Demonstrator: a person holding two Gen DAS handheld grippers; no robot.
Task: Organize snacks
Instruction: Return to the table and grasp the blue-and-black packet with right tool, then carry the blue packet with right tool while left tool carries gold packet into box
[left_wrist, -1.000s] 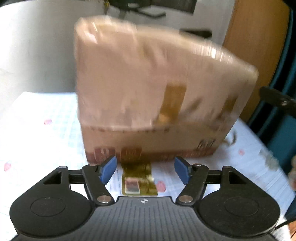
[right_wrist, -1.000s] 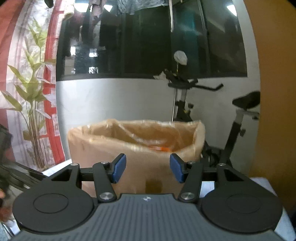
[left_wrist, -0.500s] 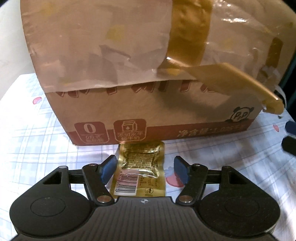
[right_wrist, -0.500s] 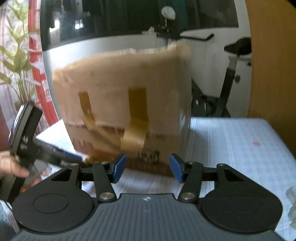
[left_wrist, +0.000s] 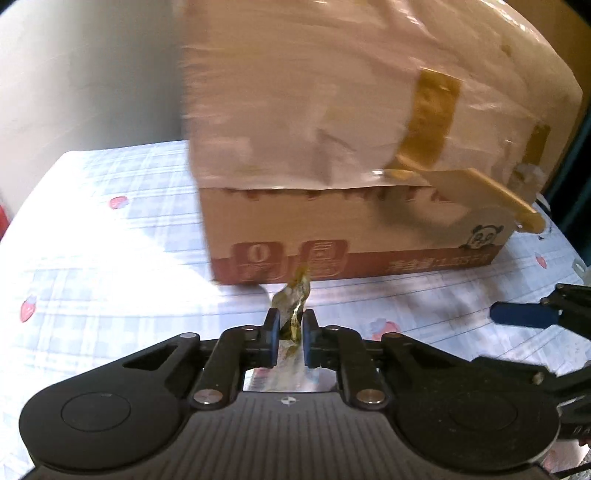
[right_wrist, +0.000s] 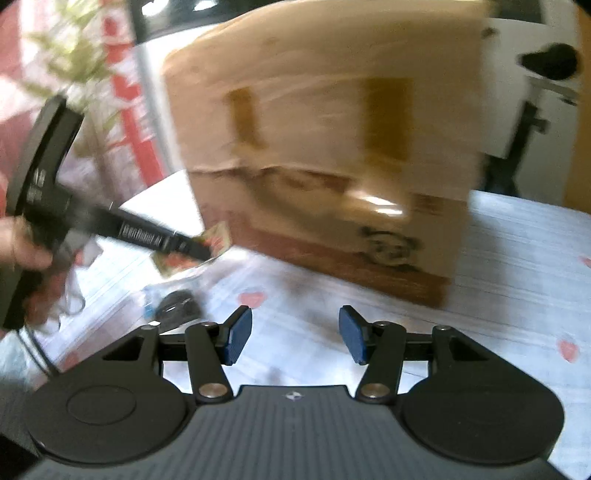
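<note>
A gold foil snack packet (left_wrist: 292, 295) stands crumpled between the pads of my left gripper (left_wrist: 290, 325), whose jaws are closing on it just above the tablecloth. Right behind it is a tall taped cardboard box (left_wrist: 351, 147) lined with plastic. In the right wrist view the same left gripper (right_wrist: 207, 251) reaches in from the left, holding the packet (right_wrist: 218, 235) at the near corner of the box (right_wrist: 325, 147). My right gripper (right_wrist: 295, 334) hovers open over the cloth with nothing between its fingers; it also shows at the right edge (left_wrist: 524, 315).
The table carries a white and blue checked cloth (left_wrist: 110, 258) with strawberry prints. A small dark object (right_wrist: 179, 308) and a clear wrapper (right_wrist: 70, 295) lie at the left front. A hand (right_wrist: 22, 247) grips the left tool. An exercise bike (right_wrist: 535, 110) stands behind.
The left jaws have gone from wide apart around the flat packet to pinched on it, crumpling it upright. The right gripper has dropped from box-top height toward the tablecloth.
</note>
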